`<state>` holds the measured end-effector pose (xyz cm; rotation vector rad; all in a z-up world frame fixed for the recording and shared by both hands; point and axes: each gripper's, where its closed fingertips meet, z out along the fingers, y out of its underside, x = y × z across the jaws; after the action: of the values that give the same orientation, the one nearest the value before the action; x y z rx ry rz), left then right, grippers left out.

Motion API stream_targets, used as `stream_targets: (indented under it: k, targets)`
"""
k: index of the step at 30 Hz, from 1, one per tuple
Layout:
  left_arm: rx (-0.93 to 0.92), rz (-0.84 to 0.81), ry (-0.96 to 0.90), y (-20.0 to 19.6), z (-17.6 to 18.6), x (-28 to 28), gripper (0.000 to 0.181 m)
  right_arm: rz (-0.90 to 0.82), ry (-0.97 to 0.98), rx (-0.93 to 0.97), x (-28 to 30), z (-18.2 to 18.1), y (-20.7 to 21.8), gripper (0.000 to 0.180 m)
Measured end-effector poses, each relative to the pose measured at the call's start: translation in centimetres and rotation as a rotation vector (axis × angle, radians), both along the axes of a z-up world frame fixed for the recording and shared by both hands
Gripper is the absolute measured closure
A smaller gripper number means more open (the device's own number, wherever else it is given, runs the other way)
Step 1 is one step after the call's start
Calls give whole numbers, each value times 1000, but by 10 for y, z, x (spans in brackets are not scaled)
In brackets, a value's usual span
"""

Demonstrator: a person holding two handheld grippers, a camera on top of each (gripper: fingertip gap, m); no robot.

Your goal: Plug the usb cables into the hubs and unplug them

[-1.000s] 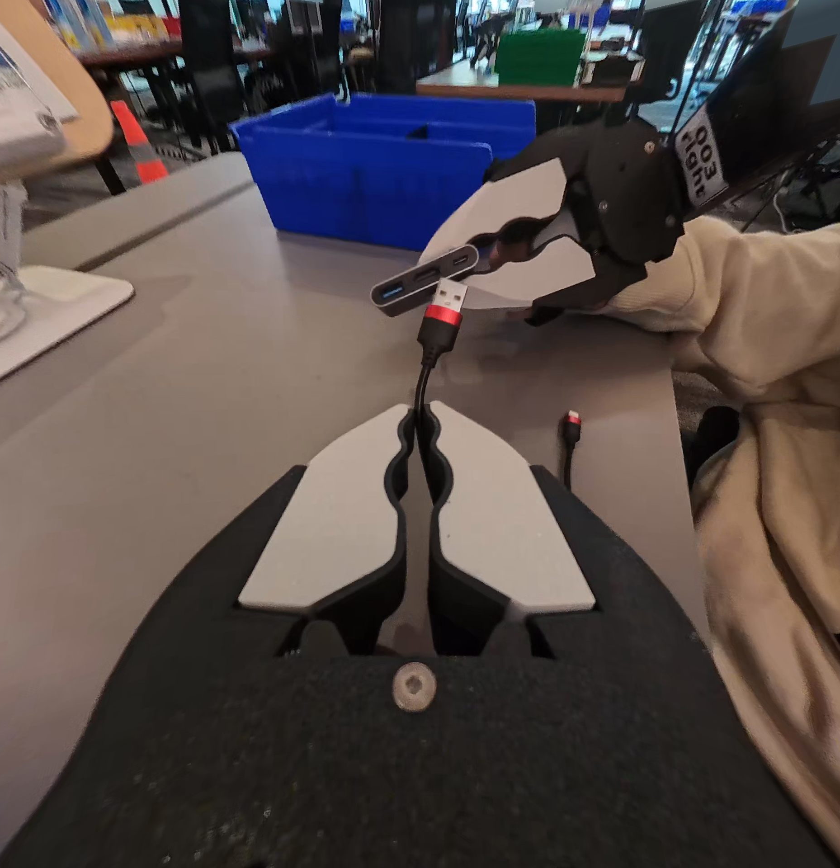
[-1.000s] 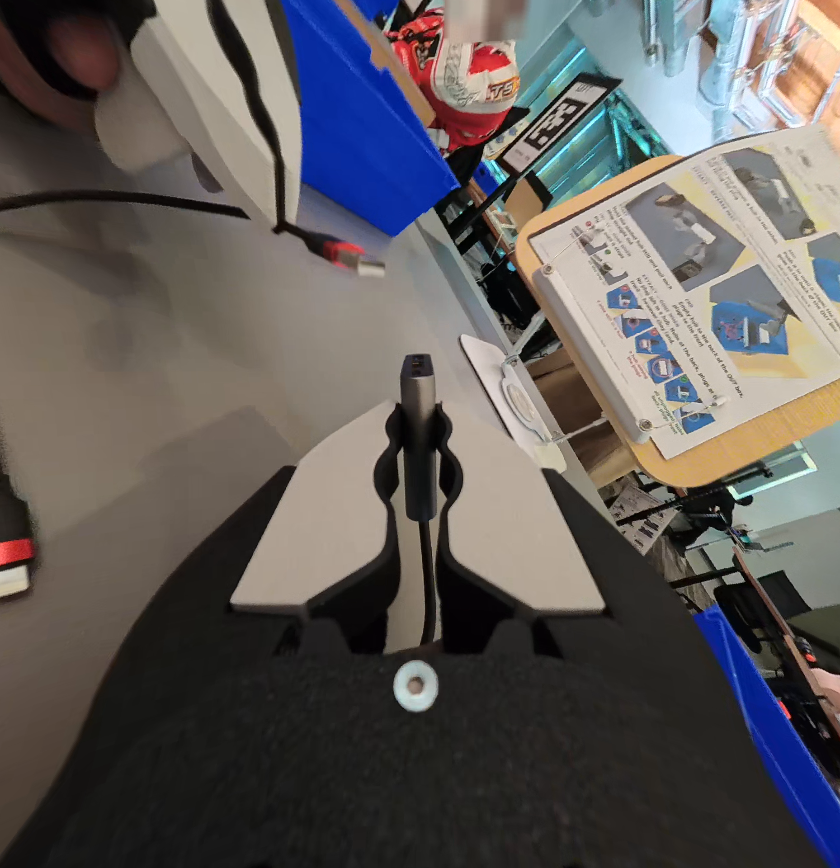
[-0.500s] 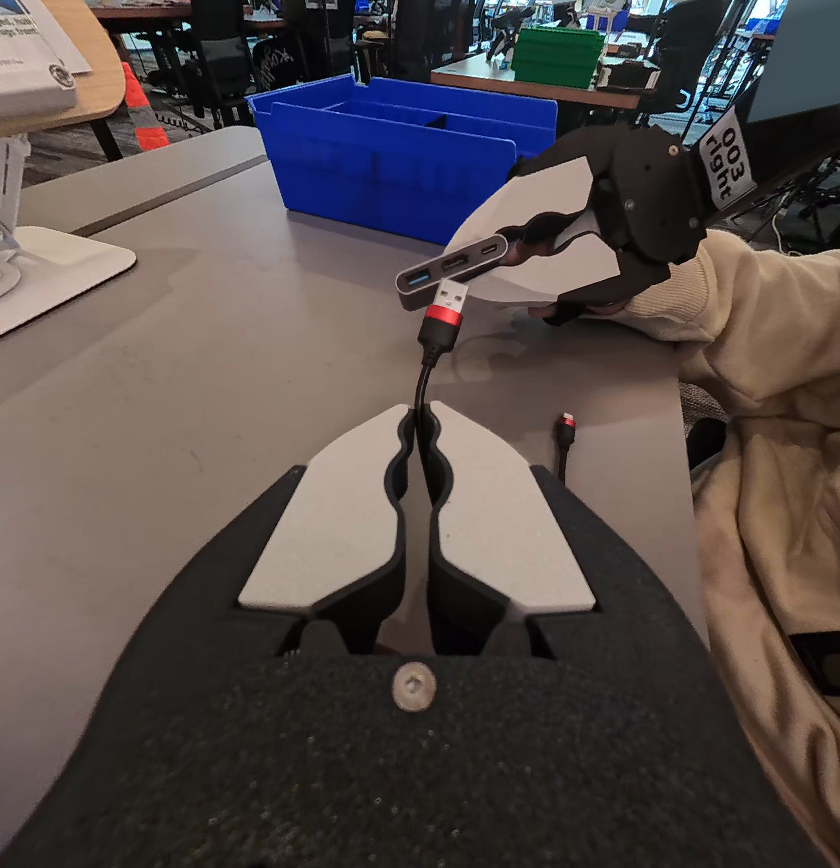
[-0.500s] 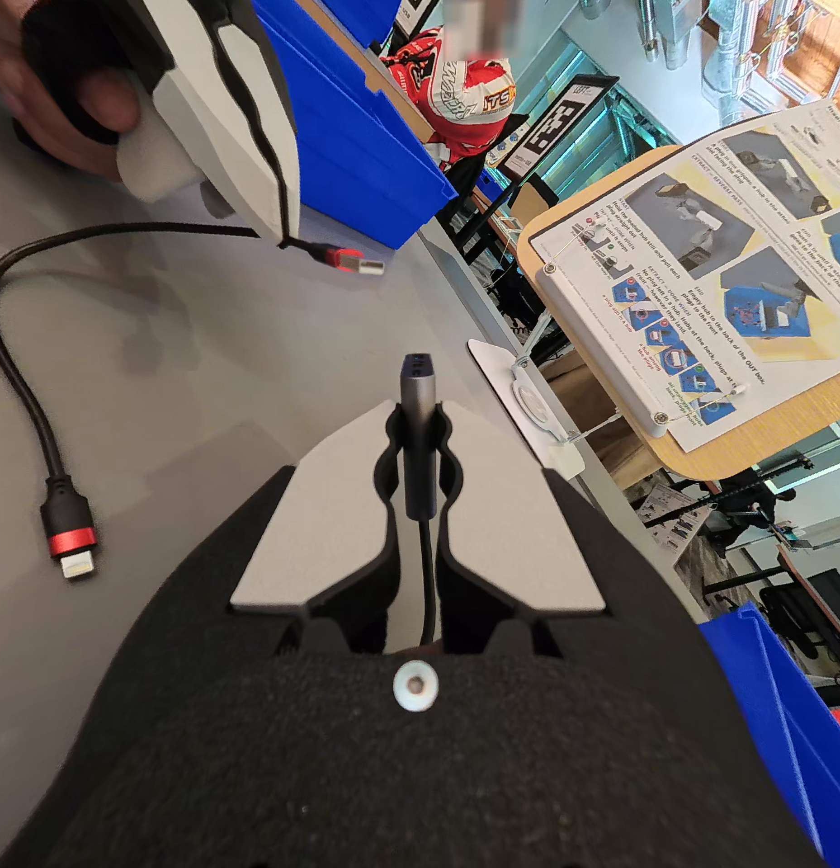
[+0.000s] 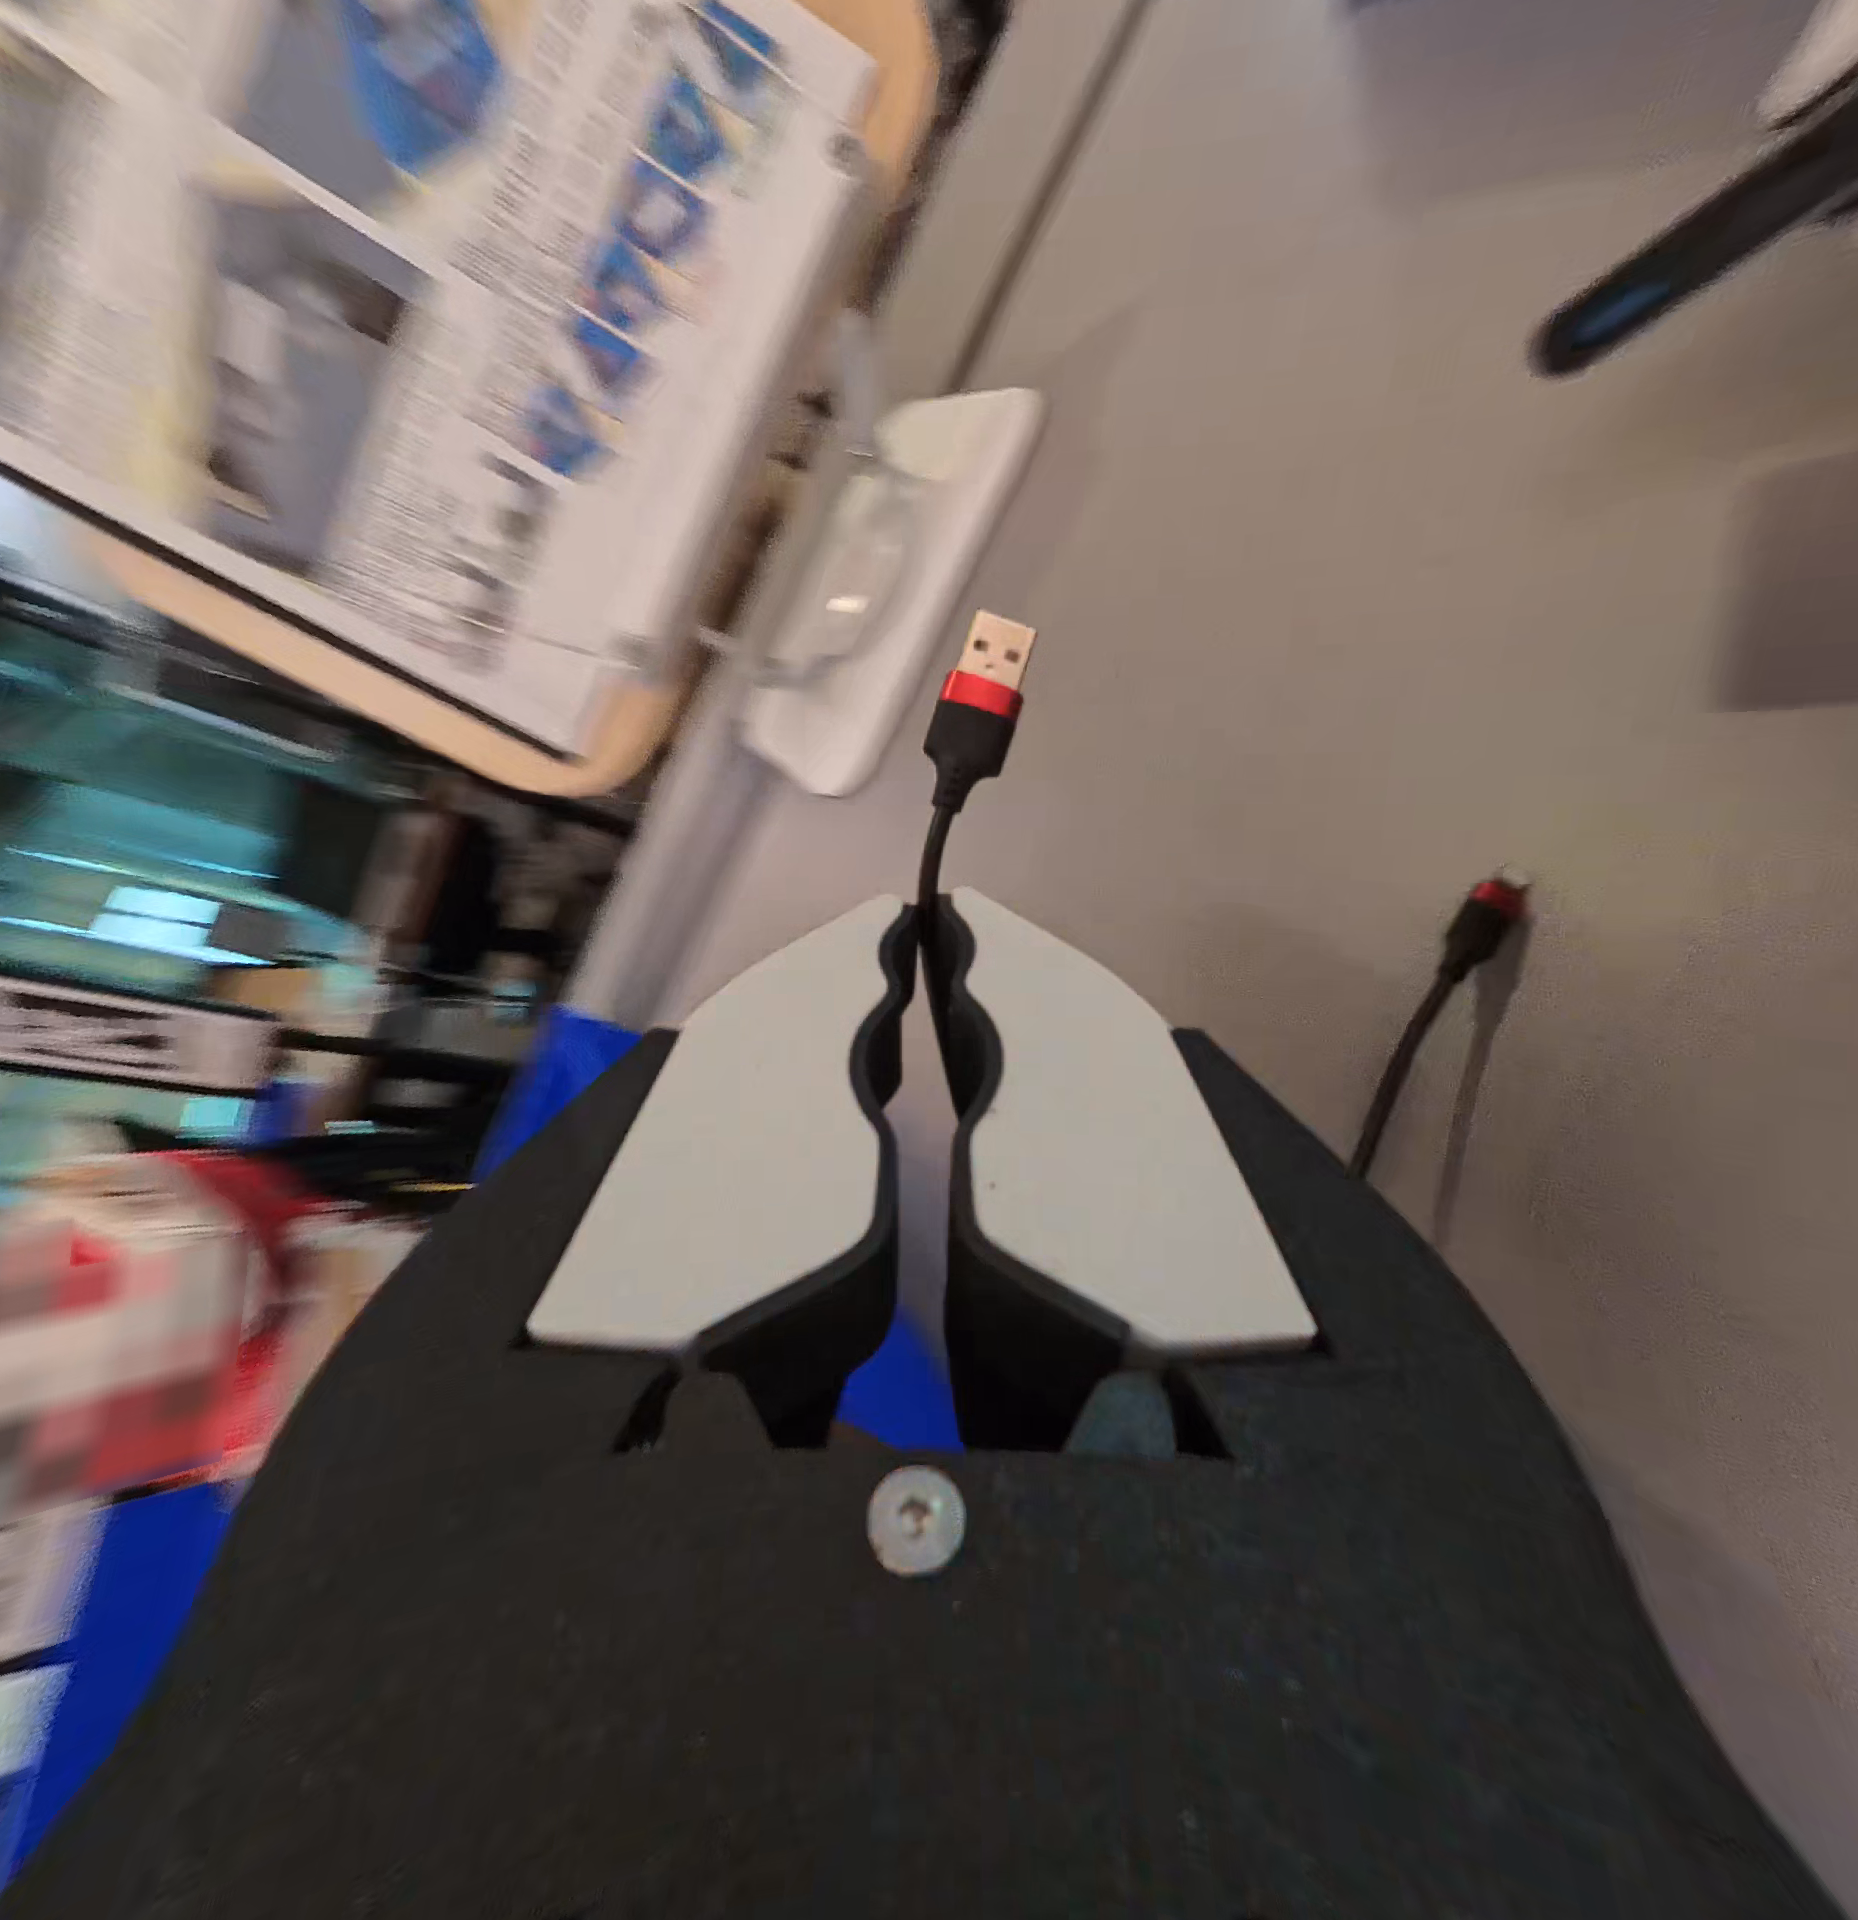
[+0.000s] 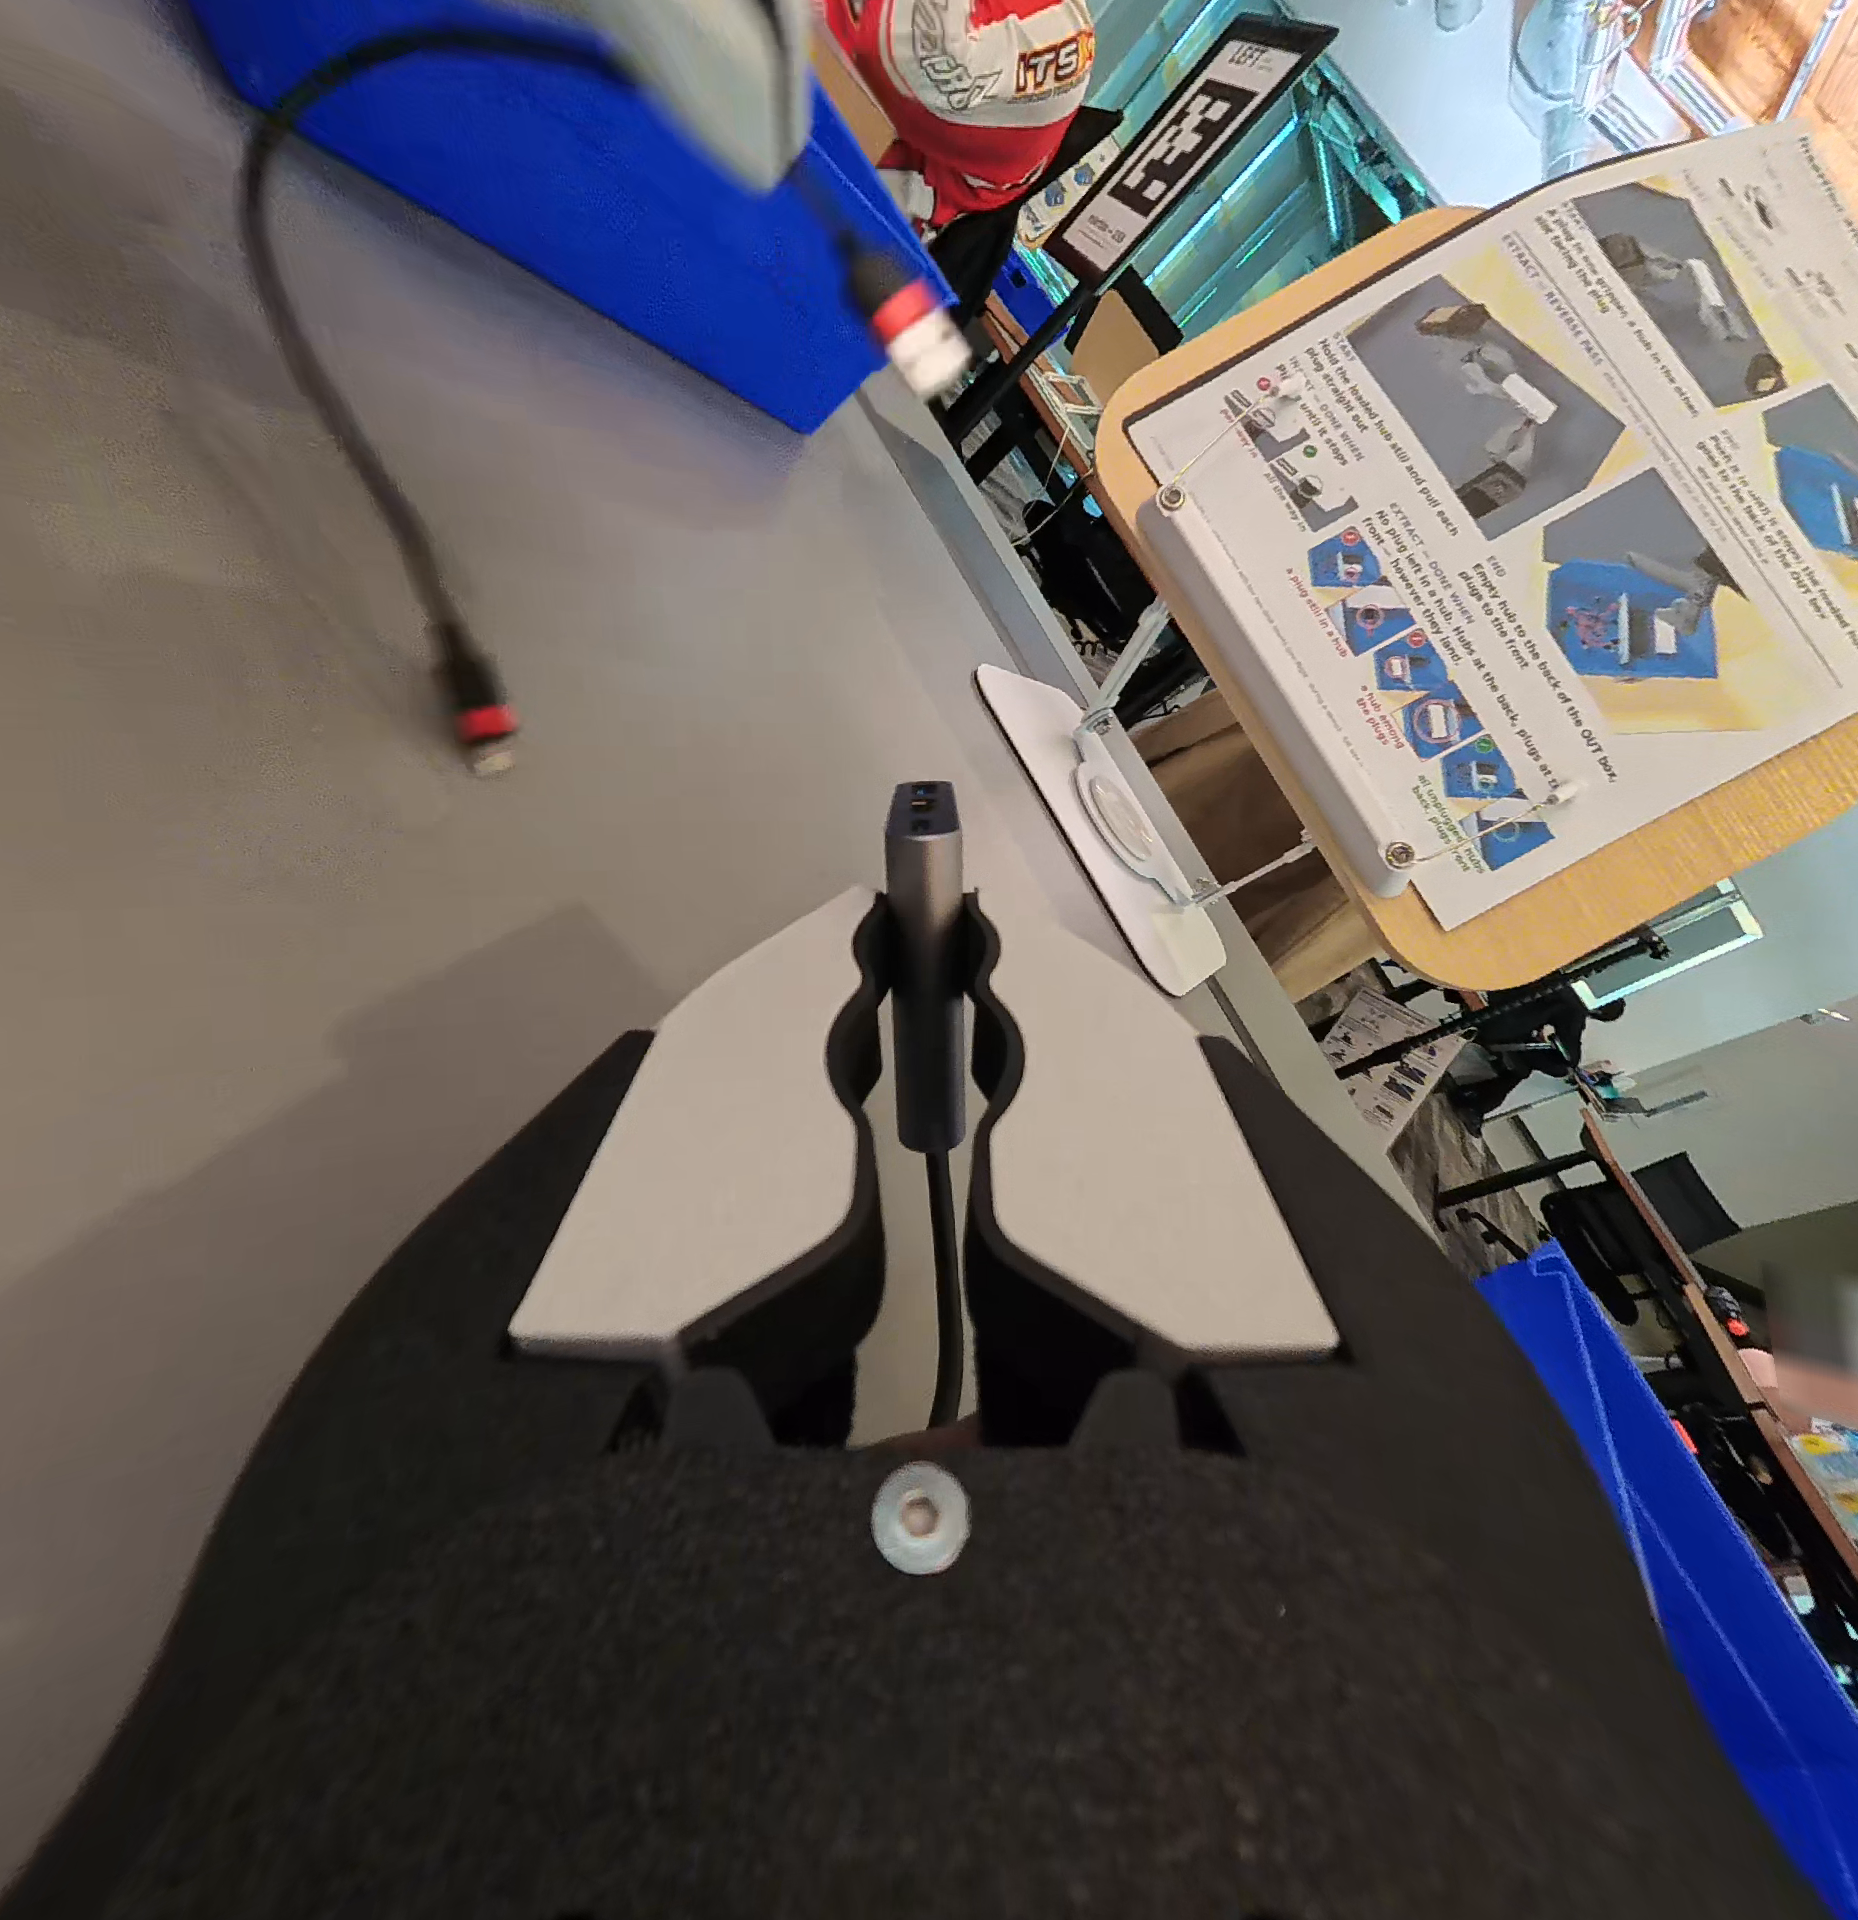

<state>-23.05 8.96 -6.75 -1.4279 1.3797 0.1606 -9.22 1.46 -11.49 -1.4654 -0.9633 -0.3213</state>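
Red-collared USB cable (image 5: 975, 717), grey hub (image 6: 923, 883) apart

Grippers: 2, left gripper (image 5: 930, 904), right gripper (image 6: 923, 904). USB cable (image 5: 935, 883): 1, w/ 2 red-collared plugs. Hub (image 6: 925, 935): 1. Blue bins (image 6: 551, 197): 2. Instruction board (image 6: 1507, 582) on stand: 1. Counter (image 6: 229, 831): 1.

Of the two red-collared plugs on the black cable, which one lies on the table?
The small plug lies on the grey table. The wide USB plug is in the air, its cable pinched in the left gripper.
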Motion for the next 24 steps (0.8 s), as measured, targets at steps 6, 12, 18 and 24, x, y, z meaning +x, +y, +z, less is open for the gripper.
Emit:
stream_targets:
  k: [6, 12, 18, 24]
  targets:
    - [191, -37, 164, -3, 4, 13, 178, -14, 7, 8, 3, 2, 0, 167]
    - [100, -62, 186, -36, -61, 15, 177, -26, 6, -3, 6, 0, -1, 167]
    - [-90, -110, 192, -80, -92, 14, 145, -27, 3, -14, 6, -3, 0, 167]
    - [-417, -127, -42, -110, -86, 23, 144, -23, 21, -37, 6, -5, 0, 167]
